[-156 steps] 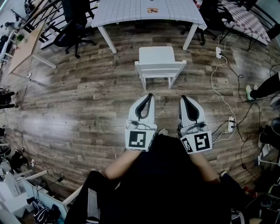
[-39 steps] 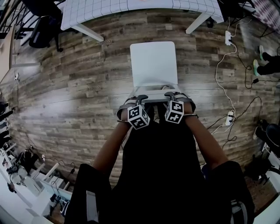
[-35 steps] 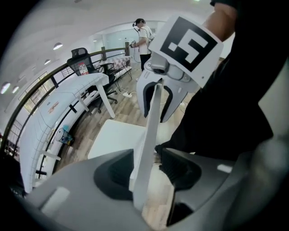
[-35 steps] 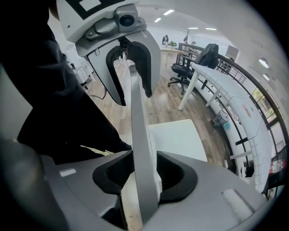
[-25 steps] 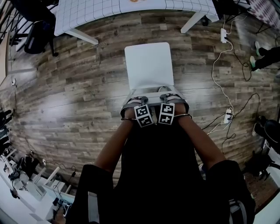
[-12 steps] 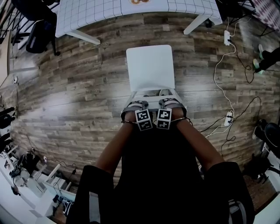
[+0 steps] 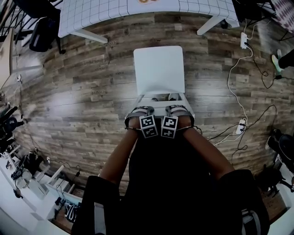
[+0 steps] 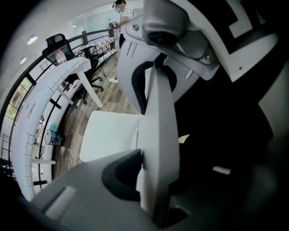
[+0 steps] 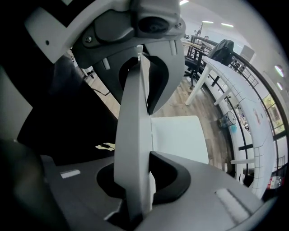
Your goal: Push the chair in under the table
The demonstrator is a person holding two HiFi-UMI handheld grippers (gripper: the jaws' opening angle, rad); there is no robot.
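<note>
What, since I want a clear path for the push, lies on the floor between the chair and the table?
Nothing: the head view shows only bare wood floor between the chair and the table.

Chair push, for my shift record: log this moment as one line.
stage: grasp | left tongs: just closed on backrest | right tongs: just closed on backrest | chair: short of table, not pushed yet
</note>
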